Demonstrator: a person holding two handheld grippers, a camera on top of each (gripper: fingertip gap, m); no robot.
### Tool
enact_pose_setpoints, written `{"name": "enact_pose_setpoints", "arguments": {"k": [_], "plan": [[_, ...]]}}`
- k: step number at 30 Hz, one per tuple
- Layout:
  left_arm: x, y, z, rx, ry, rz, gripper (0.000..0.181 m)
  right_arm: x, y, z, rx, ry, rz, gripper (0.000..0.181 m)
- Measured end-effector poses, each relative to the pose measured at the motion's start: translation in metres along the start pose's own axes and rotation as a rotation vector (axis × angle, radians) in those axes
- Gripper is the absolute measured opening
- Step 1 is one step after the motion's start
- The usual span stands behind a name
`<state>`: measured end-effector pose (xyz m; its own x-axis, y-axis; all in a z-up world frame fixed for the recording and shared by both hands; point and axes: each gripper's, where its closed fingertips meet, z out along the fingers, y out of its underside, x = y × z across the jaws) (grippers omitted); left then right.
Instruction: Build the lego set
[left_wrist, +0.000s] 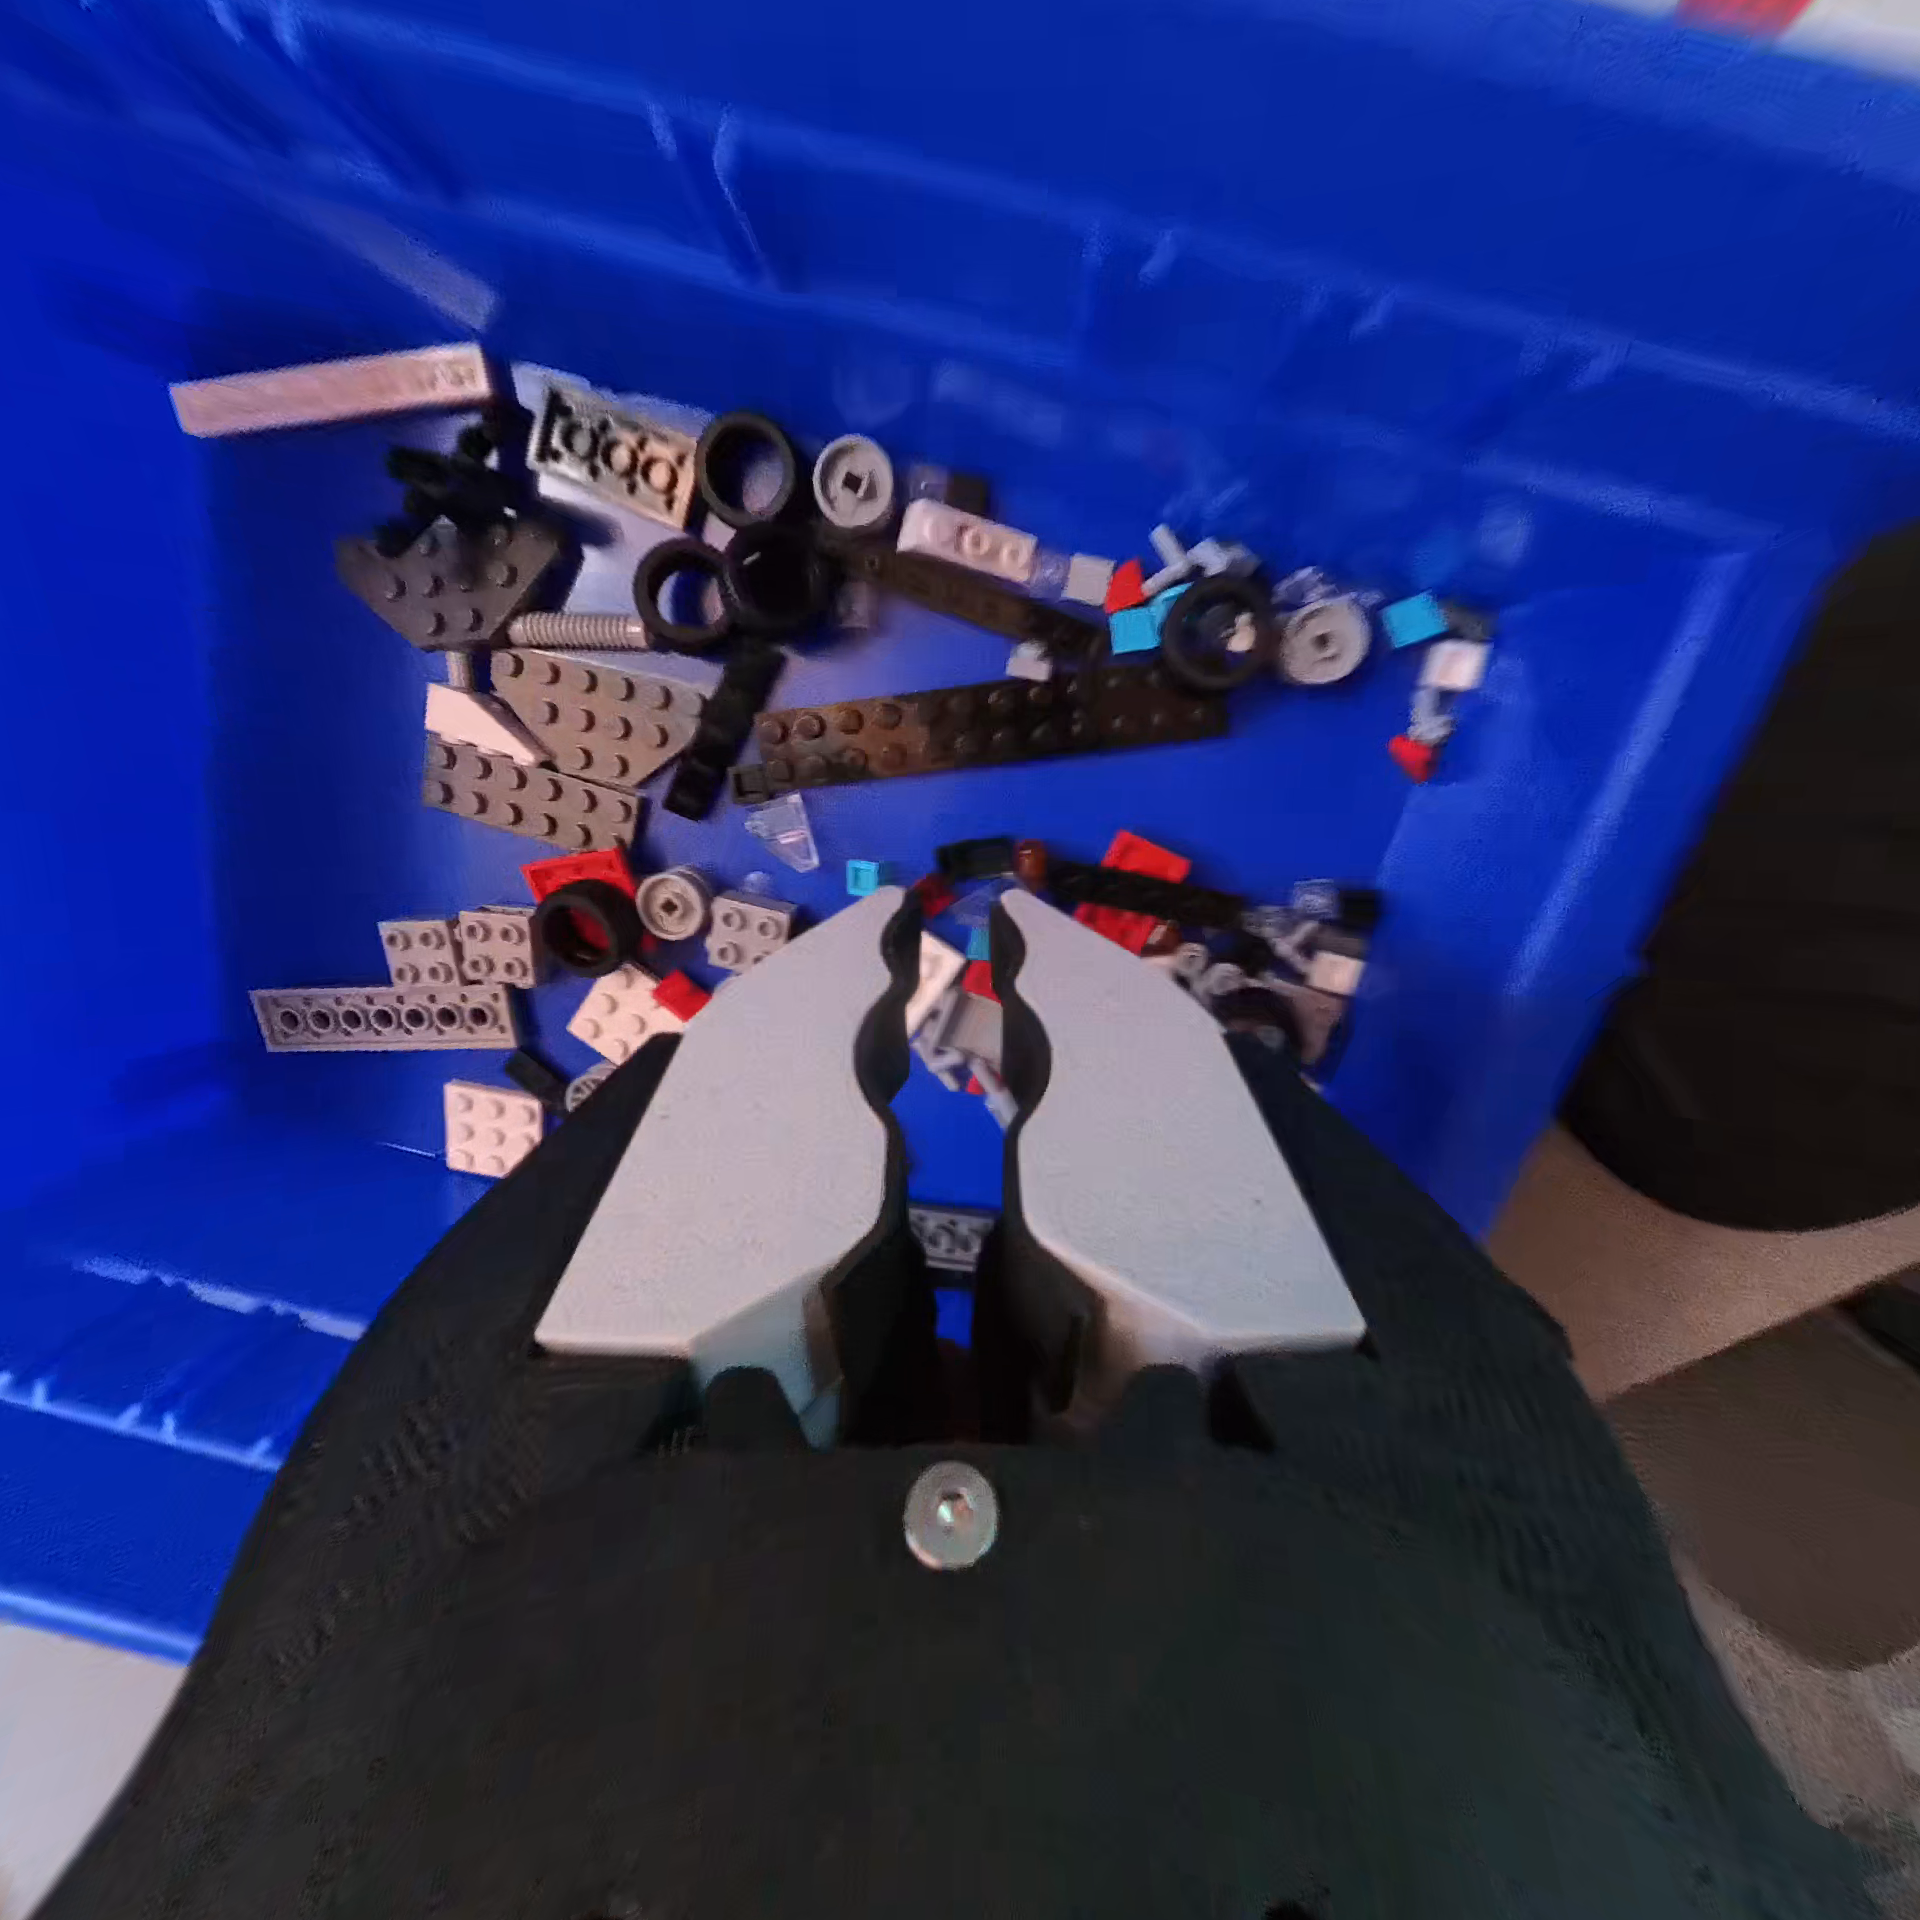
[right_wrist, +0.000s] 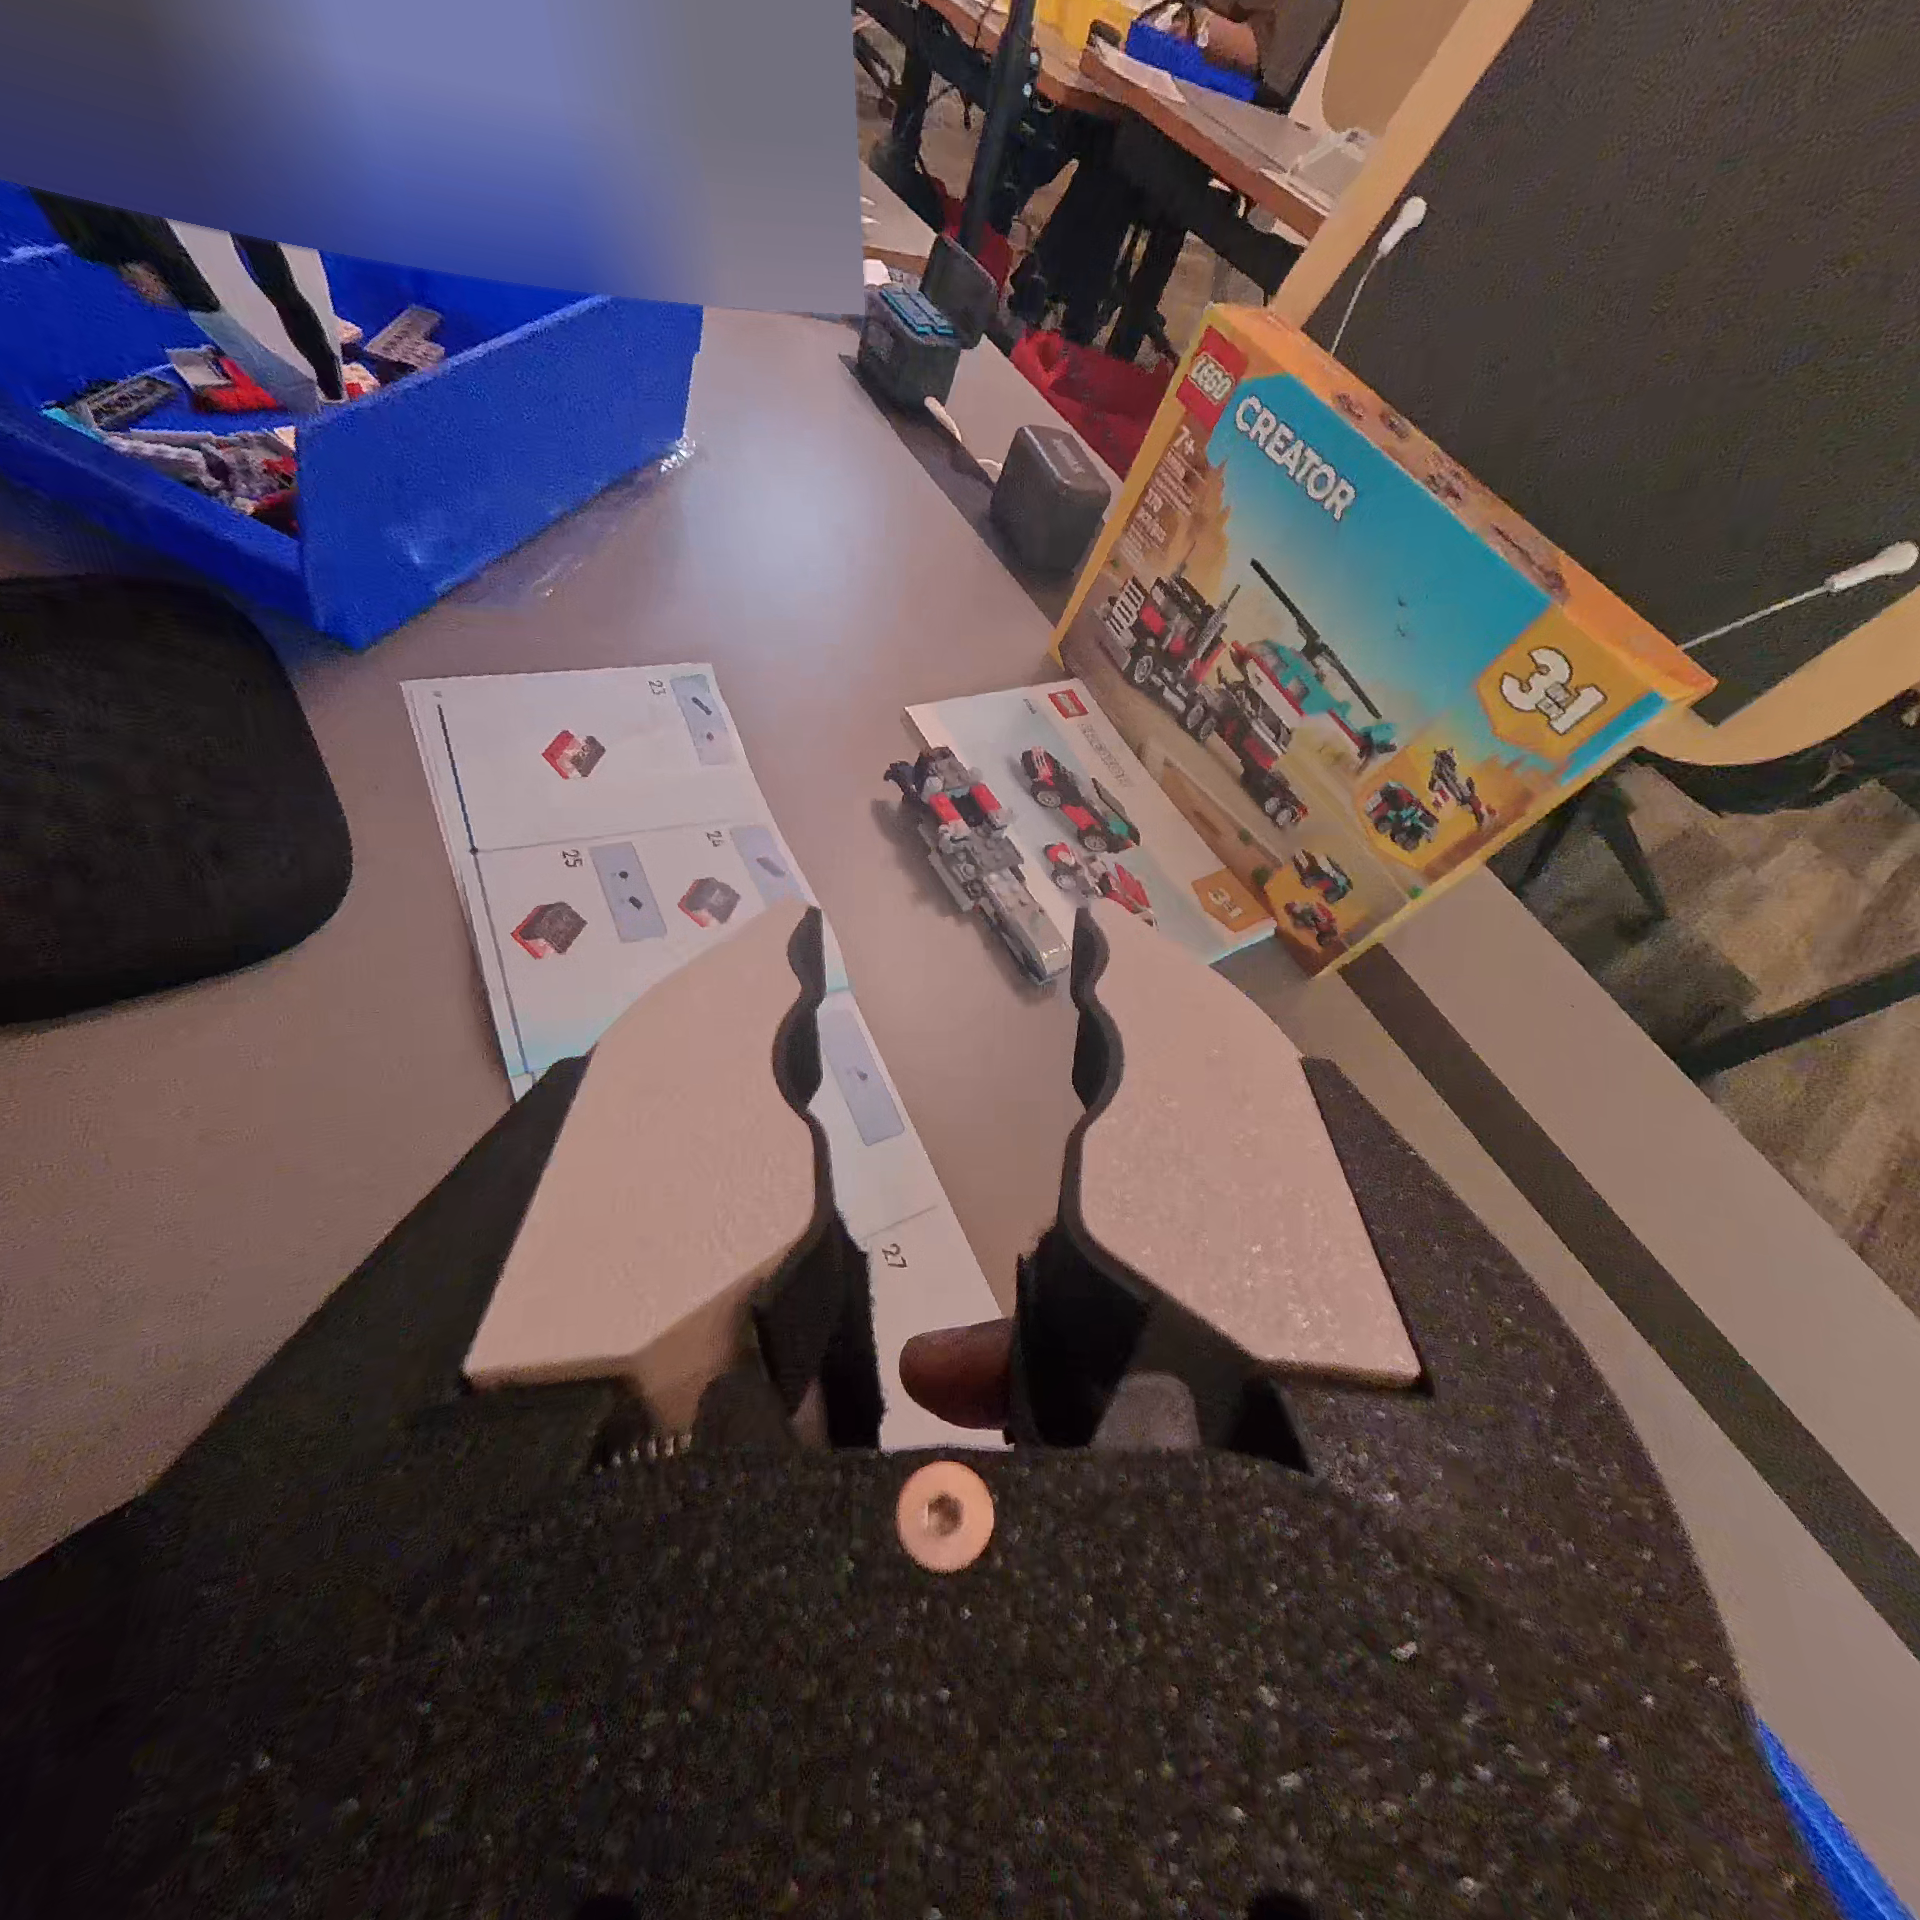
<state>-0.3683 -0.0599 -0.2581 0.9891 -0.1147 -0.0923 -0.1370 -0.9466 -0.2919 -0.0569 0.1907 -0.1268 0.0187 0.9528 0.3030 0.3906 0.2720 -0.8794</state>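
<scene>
My left gripper (left_wrist: 953, 904) reaches down into the blue bin (left_wrist: 1039, 260). Its jaws stand a narrow gap apart, with nothing clearly between them, over a pile of small red, black and grey pieces (left_wrist: 1195, 935). Long black plates (left_wrist: 987, 722), black tyres (left_wrist: 743, 468) and grey plates (left_wrist: 384, 1018) lie farther off on the bin floor. My right gripper (right_wrist: 945, 925) is open and empty above the table, over the open instruction booklet (right_wrist: 603, 821). The part-built grey, red and black model (right_wrist: 977, 862) lies just beyond its right finger. The left gripper also shows in the right wrist view (right_wrist: 281, 322), inside the bin.
The set's box (right_wrist: 1351, 644) stands tilted at the table's right edge, with a second booklet (right_wrist: 1091, 810) in front of it. The blue bin (right_wrist: 468, 468) sits at the far left. A black pad (right_wrist: 135, 790) lies left of the booklet. A dark small box (right_wrist: 1049, 499) sits behind.
</scene>
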Motion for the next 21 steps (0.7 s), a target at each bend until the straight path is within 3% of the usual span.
{"name": "enact_pose_setpoints", "arguments": {"k": [6,14,21], "plan": [[-0.006,0.006,0.030,-0.078,0.043,0.107,0.006,0.009,0.015,-0.011,0.004,0.009,0.038,0.045],[0.000,0.013,0.034,-0.108,0.070,0.232,0.016,0.011,0.024,-0.012,-0.004,0.003,0.042,0.045],[-0.004,0.009,0.032,-0.054,0.051,0.205,0.016,0.009,0.025,-0.012,-0.020,-0.001,0.035,0.044]]}}
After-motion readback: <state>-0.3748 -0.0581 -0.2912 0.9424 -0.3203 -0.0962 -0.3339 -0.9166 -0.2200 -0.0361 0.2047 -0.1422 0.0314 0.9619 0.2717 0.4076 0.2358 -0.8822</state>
